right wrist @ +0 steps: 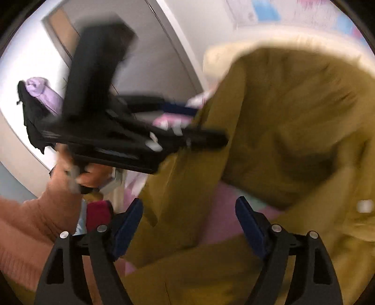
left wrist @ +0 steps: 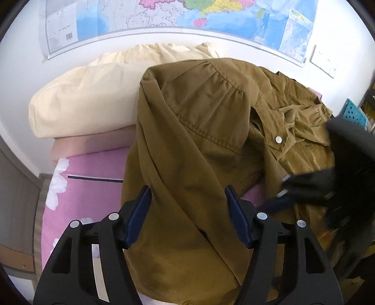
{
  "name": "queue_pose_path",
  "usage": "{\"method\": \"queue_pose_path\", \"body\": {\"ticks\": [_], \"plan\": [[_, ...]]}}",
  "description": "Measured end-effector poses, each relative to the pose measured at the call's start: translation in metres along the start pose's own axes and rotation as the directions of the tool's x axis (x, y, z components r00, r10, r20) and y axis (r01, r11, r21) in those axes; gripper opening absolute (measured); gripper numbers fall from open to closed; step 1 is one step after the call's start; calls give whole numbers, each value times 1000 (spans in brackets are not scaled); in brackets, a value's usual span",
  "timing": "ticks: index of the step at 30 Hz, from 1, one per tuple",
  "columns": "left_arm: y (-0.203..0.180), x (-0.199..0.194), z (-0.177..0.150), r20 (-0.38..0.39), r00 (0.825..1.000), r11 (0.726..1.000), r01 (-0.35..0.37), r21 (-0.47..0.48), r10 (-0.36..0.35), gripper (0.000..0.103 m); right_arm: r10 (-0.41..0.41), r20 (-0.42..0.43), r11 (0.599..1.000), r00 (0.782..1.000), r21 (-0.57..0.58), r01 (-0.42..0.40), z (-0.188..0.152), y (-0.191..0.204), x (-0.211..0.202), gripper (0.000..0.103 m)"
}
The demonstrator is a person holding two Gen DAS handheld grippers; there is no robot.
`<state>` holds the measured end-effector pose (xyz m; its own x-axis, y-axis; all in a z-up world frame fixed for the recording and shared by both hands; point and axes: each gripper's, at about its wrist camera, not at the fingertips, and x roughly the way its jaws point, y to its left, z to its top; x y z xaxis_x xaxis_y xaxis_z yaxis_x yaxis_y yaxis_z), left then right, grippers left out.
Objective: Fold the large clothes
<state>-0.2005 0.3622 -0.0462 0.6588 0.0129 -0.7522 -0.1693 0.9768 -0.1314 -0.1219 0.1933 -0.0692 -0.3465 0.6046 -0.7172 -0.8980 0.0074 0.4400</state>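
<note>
Nearest, in the lower centre of the left wrist view, my left hand-held gripper (left wrist: 187,204) is standing with its jaws wide apart, holding nothing; the cloth is passing between and under the blue pads (left wrist: 138,218), though I cannot tell whether it is touching them.

In the lower centre of the right wrist view, my right hand-held gripper (right wrist: 189,223) is likewise spread wide and gripping nothing, with the garment bunched just ahead of it. That view is blurring badly, so fine contact is unreadable.

The olive-brown jacket (left wrist: 199,131) is lying heaped across the centre of the frame on the pink floral bed (left wrist: 93,169), collar and snap button (left wrist: 278,139) toward the right.

Judgement: the fabric is looking like soft woven cotton, limp, moderately heavy for its size, not slippery and not fragile. It is likely to sag and drag rather than keep shape, so I am favouring a hold on a stitched seam or hem edge, where layers are firmer.

Farther back, at upper left, a cream pillow (left wrist: 93,93) is resting against the wall, with a map (left wrist: 164,18) above.
</note>
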Motion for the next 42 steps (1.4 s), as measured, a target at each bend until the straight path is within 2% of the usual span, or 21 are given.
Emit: {"method": "queue_pose_path", "body": {"ticks": [1,2,3,4,7,9,11,15,16,19,22,24,25,27,28,30,32,35,36,38,42], "plan": [[1,-4,0,9,1000,1000,-3,-1,3,65,19,-18,1000,1000,7,-19,0,1,8,66],[3,-9,0,21,1000,1000,-8,-3,8,65,64,-30,998,997,8,-64,0,3,12,31],[4,-14,1,31,999,1000,-10,-6,10,67,97,-44,995,994,13,-96,1,5,15,14],[7,-20,2,43,999,1000,-11,-12,11,69,102,-42,995,994,11,-102,3,9,13,7],[22,-48,8,109,994,998,38,-59,-31,69,115,28,993,993,-24,-114,18,20,-12,5],[31,-73,13,177,982,993,77,-84,-61,69,103,98,992,990,-76,-96,33,31,-43,5],[34,-104,19,263,962,992,95,-82,-70,70,99,160,991,982,-110,-82,47,37,-75,5],[27,-142,26,384,918,991,122,-49,-94,79,52,278,991,959,-131,-15,68,32,-146,5],[24,-144,27,392,915,991,125,-40,-100,79,29,298,993,954,-119,7,70,27,-169,5],[4,-138,31,376,917,990,139,21,-137,79,-81,339,986,937,-107,124,64,11,-223,5],[-21,-118,35,322,926,980,182,79,-198,80,-230,345,962,910,-62,267,46,-9,-272,4],[-42,-95,42,269,930,968,227,110,-249,79,-318,344,938,884,-24,346,29,-19,-298,4],[-49,-86,44,248,931,962,246,118,-269,80,-373,343,920,862,12,393,17,-26,-317,4],[-72,-60,53,193,932,949,282,141,-305,79,-430,341,898,836,69,434,1,-41,-337,4],[-82,-50,57,172,935,946,286,153,-310,79,-477,330,877,815,114,467,-12,-53,-351,4],[-101,-32,63,139,934,936,305,176,-331,79,-519,306,854,798,163,493,-27,-68,-356,4],[-123,-16,70,107,935,927,311,208,-338,79,-583,256,812,771,224,539,-45,-93,-359,4],[-146,3,76,78,933,913,322,252,-350,80,-559,204,814,804,319,485,-73,-131,-351,4],[-155,12,79,61,938,913,314,260,-340,79,-574,171,797,801,343,497,-80,-147,-343,4],[-165,26,83,38,953,922,279,270,-300,79,-556,129,793,821,378,478,-90,-169,-325,4],[-165,57,84,-23,978,948,209,240,-209,78,-513,132,785,848,473,401,-109,-201,-309,6]]}}
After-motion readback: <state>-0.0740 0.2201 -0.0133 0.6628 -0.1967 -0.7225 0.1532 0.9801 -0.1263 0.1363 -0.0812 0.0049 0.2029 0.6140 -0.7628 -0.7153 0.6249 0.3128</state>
